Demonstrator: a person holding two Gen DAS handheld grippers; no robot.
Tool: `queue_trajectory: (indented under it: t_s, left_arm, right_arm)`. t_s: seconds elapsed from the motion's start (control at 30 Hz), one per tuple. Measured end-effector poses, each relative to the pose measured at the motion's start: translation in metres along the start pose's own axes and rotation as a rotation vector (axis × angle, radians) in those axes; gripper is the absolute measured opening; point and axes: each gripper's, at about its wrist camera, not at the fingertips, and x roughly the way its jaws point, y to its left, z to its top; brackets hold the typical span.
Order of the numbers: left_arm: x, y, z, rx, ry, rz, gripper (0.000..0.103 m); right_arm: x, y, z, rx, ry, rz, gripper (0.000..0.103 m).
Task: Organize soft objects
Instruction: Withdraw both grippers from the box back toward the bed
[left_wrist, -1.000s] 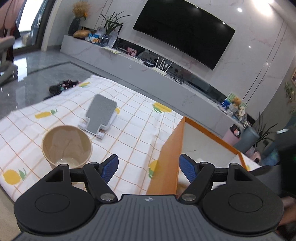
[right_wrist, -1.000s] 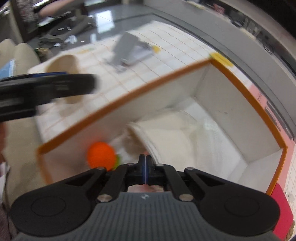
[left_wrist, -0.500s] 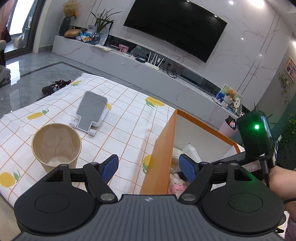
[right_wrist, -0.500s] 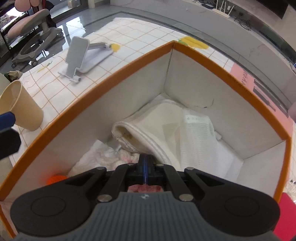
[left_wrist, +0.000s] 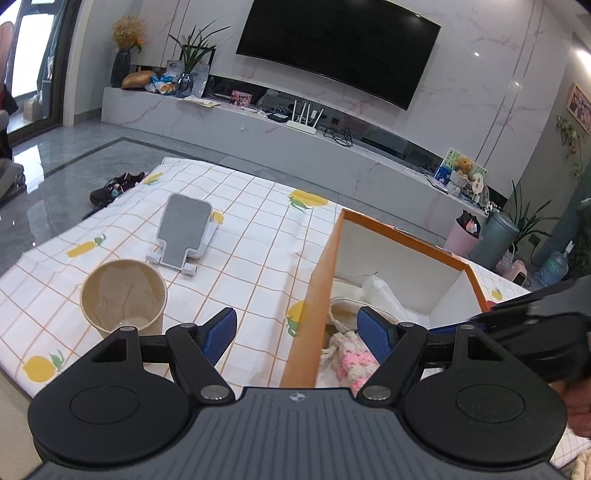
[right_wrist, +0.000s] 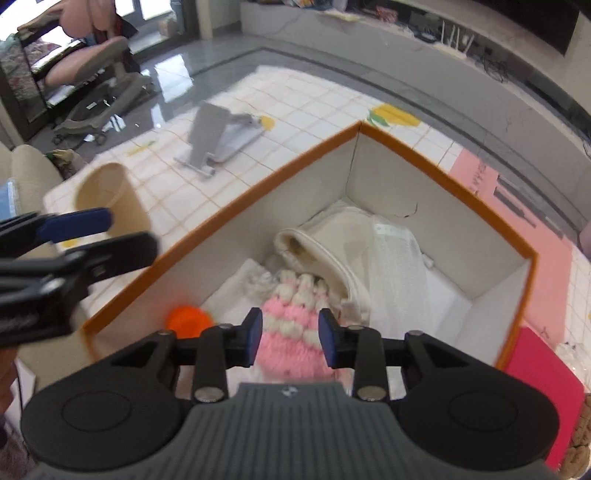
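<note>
An orange-rimmed box (right_wrist: 436, 173) stands on the checked tablecloth; it also shows in the left wrist view (left_wrist: 306, 317). Inside lie a pink and white knitted piece (right_wrist: 291, 325), a cream cloth (right_wrist: 332, 251), a white mesh cloth (right_wrist: 399, 266) and an orange ball (right_wrist: 186, 319). My right gripper (right_wrist: 290, 338) is open just above the knitted piece, its pads apart on either side of it. My left gripper (left_wrist: 297, 334) is open and empty over the box's left wall; the knitted piece (left_wrist: 354, 360) shows beside its right finger.
A paper cup (left_wrist: 123, 299) stands left of the box, with a grey phone stand (left_wrist: 183, 230) behind it. A pink sheet (right_wrist: 532, 240) and a red item (right_wrist: 543, 373) lie right of the box. A TV bench runs along the far wall.
My right gripper was shut and is now open, and the pink knitted piece lies in the box below it. The left gripper stayed open and drew back a little.
</note>
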Motion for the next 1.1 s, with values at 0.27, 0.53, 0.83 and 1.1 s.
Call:
queue_trajectory:
  t_s: [0.27,0.53,0.83,1.1]
  left_arm:
    - [-0.035,-0.058,0.015,0.13,-0.03,0.005,0.082]
    - [-0.072,-0.122,0.024,0.204,-0.067,-0.005,0.083]
    - [-0.076,-0.188,0.004,0.354,-0.074,-0.026,0.085]
    - [-0.065,-0.24,-0.034,0.472,-0.05,-0.059,0.088]
  right_arm:
    - [-0.08,-0.008,-0.031,0.003,-0.078,-0.005,0.052]
    - [-0.167,-0.046,-0.074,0.047,-0.235,-0.068,0.067]
    - [-0.214,-0.109,-0.156,0.222,-0.342,-0.158,0.075]
    - [-0.179,-0.186,-0.251,0.468,-0.307,-0.277,0.08]
